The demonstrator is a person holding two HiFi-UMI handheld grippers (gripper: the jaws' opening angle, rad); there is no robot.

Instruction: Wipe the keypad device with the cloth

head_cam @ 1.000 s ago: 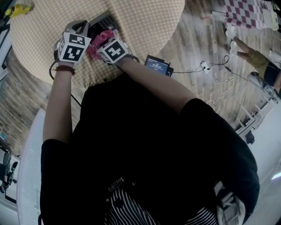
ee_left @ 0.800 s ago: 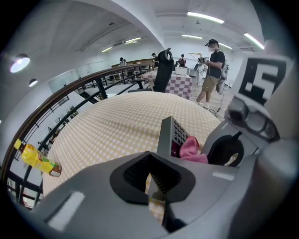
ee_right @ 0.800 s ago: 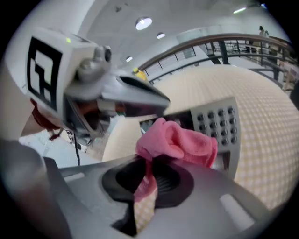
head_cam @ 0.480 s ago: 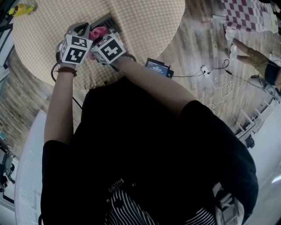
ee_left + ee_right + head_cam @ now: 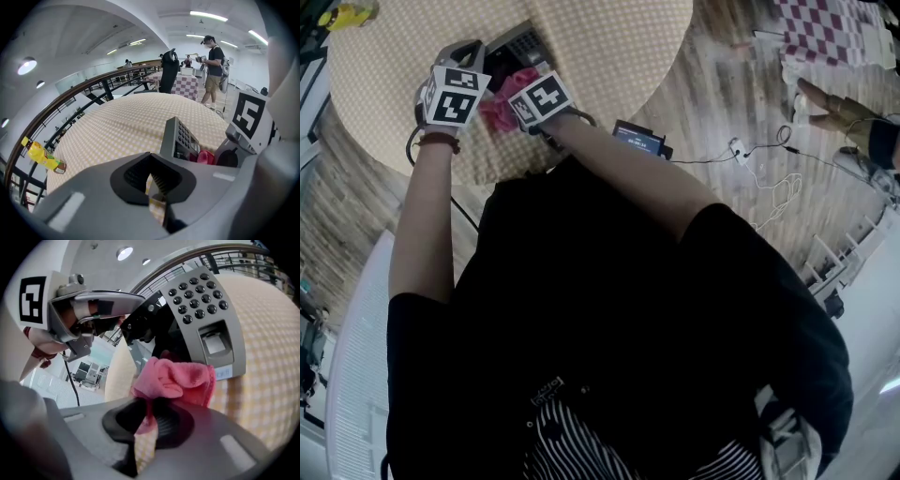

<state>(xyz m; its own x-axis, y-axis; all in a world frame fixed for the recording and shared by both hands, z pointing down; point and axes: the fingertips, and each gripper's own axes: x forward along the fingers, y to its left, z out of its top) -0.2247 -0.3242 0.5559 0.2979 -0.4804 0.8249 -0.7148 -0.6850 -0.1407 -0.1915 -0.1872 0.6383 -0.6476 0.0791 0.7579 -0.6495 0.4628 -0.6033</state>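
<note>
The grey keypad device [image 5: 206, 319] stands tilted on the round checked table [image 5: 609, 37], keys at the top and a small window below. My right gripper [image 5: 145, 423] is shut on a pink cloth [image 5: 180, 378], which is bunched against the device's lower left corner. My left gripper [image 5: 157, 192] is shut with nothing between its jaws. It sits just left of the device [image 5: 180, 136], with its dark fingertips [image 5: 140, 322] by the device's side. From the head view, the cloth [image 5: 504, 101] shows between the two marker cubes, and the device [image 5: 520, 42] lies beyond it.
A yellow packet [image 5: 42, 157] lies at the table's far left edge [image 5: 342, 16]. A small black unit with a lit screen [image 5: 637, 141] sits by the table's near edge. Cables [image 5: 759, 178] trail over the wood floor. A person [image 5: 213, 70] stands beyond a checkered table.
My right gripper carried the cloth up the device's face, then back down toward its near end. The left gripper has barely moved.
</note>
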